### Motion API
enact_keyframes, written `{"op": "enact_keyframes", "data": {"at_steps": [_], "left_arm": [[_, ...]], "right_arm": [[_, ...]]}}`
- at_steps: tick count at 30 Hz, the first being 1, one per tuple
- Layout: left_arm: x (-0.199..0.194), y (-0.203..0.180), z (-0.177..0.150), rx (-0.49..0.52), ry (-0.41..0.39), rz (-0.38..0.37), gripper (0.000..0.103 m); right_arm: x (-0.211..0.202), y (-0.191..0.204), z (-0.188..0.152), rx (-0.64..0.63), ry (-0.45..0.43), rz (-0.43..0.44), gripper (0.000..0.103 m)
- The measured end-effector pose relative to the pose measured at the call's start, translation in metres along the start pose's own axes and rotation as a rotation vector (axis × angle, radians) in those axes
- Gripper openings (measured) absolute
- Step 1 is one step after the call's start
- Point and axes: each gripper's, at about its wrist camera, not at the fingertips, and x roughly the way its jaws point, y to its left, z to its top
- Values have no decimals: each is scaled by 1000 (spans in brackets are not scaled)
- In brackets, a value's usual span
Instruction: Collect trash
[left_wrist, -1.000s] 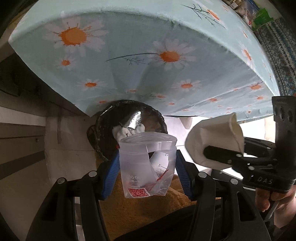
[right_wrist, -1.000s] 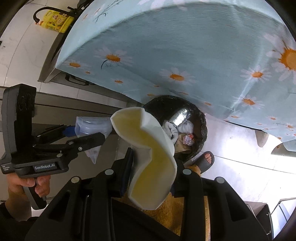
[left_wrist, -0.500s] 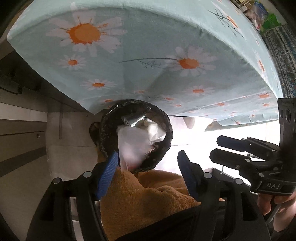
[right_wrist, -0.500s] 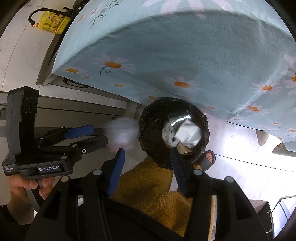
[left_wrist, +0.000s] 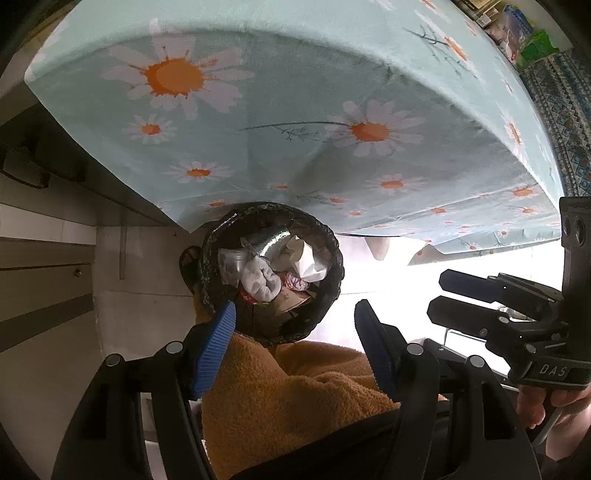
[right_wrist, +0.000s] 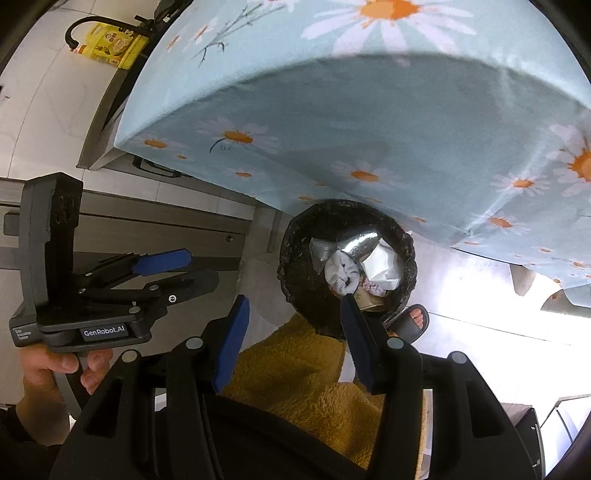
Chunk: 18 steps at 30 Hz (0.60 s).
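The trash (left_wrist: 273, 269) lay in a black-lined bin (left_wrist: 328, 295) on the floor below the daisy-clothed surface's (left_wrist: 295, 122) edge: crumpled white paper, clear plastic, foil. The left tool (left_wrist: 295, 332) and right tool (right_wrist: 291, 325) hung spread and empty above it, their jaws having just opened.

Two wrist fisheyes, both angled steeply down at the floor by a table edge.

Left wrist view looks along its own blue-padded fingers (left_wrist: 216, 350) onto the black-lined trash bin (left_wrist: 332, 273), fairly near, with the right gripper (left_wrist: 443, 295) at its right edge. Right wrist view faces the same bin (right_wrist: 295, 258) from the other side, left gripper (right_wrist: 192, 266) at its left. Both share the bin, the daisy tablecloth (left_wrist: 295, 129) overhang above it, and the orange fleece (right_wrist: 303, 362) below.
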Motion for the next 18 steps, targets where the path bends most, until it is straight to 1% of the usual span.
{"op": "enact_keyframes", "data": {"at_steps": [3,5,12,14,16,18], "left_arm": [[-10,-4,0,6,-20,11,65],[-18,-8,1,14,-38,9,65],[-45,-24,5,51,-101,23,65],[-54,-32,6,76,-123,25,65],[-65,-40,9,91,-151,24,65],[-73,-47,9,105,-173,33,65]], "right_arm": [[-7,-2,-2,5,-19,3,53],[-12,-1,-3,-5,-43,-11,55],[-56,6,-5,-35,-164,-25,58],[-70,8,-6,-43,-200,-29,61],[-84,13,-5,-62,-247,-51,63],[-99,17,-6,-78,-299,-104,64]]}}
